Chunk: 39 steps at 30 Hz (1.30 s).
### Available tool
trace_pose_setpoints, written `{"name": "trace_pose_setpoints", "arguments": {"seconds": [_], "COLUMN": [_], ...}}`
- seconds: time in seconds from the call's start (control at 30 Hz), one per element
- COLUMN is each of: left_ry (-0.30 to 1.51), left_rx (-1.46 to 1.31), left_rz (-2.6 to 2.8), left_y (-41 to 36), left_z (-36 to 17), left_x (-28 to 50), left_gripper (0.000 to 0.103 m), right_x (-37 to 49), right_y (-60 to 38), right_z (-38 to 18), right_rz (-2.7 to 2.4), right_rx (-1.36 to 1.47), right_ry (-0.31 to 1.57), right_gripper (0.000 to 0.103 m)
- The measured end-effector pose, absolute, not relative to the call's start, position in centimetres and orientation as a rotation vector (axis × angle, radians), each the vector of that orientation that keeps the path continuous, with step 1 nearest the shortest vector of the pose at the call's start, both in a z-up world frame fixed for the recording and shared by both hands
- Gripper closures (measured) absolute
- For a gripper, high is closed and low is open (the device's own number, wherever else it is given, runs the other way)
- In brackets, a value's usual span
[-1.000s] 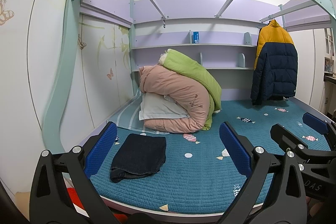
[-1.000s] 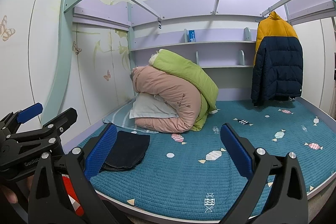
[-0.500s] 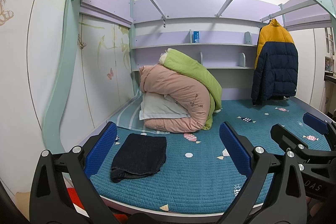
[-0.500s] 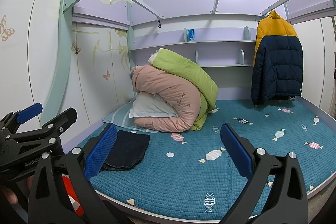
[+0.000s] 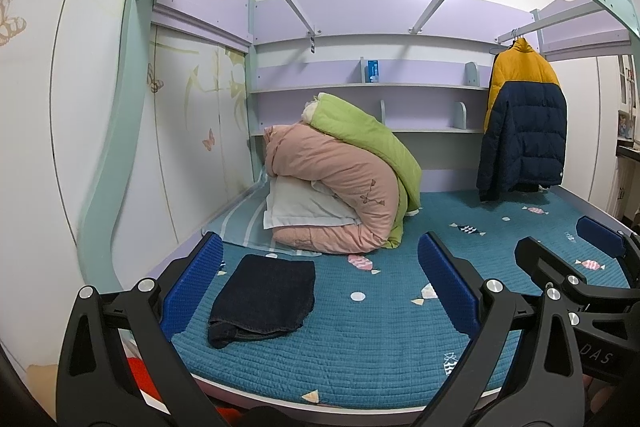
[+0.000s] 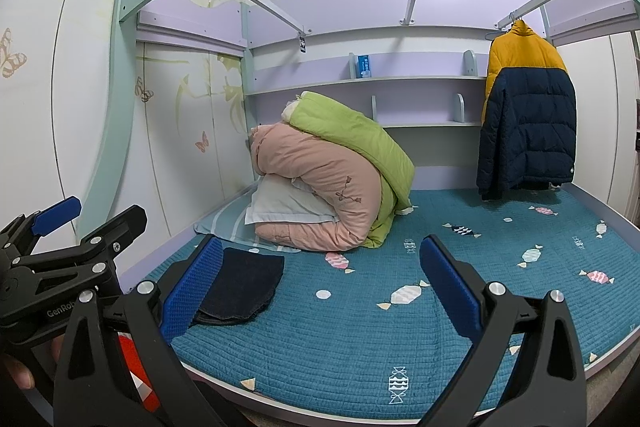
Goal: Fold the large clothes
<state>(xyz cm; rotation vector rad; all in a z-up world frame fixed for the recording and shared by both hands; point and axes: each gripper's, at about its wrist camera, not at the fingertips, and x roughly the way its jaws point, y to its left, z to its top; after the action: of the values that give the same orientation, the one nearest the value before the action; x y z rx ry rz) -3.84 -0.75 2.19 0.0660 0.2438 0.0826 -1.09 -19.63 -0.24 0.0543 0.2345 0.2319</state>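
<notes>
A: Nearest the lens?
B: Left tongs spread wide, gripping nothing, held off the near edge of the bed. Right tongs likewise wide apart and empty, just beside, level with the left.

A: On the bed, close in?
B: Dark jeans, already folded into a flat rectangle, lying at the near left corner, in line with the left tongs. Looks finished, by the look of the neat edges.

A: Farther back?
B: Rolled quilts, pink under green, heaped on a pillow at the head end. Shelves behind.

A: Anything left to fold?
B: Probably the jacket, yellow over navy, hanging from a rail at the far right, hem reaching down close to the bed.

A: Handling?
B: Likely puffy, light, slippery-shelled, springy under pressure. Best taken at both shoulders near the collar, lifted clear of the hanger, then laid flat.
</notes>
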Motion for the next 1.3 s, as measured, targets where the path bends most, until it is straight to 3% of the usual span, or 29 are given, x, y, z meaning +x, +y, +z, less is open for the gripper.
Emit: {"name": "trace_pose_setpoints", "arguments": {"seconds": [1.3], "left_ry": [0.247], "left_rx": [0.067], "left_rz": [0.087], "left_y": [-0.62], "left_z": [2.04], "left_x": [-3.96], "left_gripper": [0.005], "right_x": [-1.11], "right_y": [-19.43], "right_z": [-0.90], "right_rz": [0.231], "right_rx": [0.062], "right_ry": [0.245], "right_gripper": [0.008]}}
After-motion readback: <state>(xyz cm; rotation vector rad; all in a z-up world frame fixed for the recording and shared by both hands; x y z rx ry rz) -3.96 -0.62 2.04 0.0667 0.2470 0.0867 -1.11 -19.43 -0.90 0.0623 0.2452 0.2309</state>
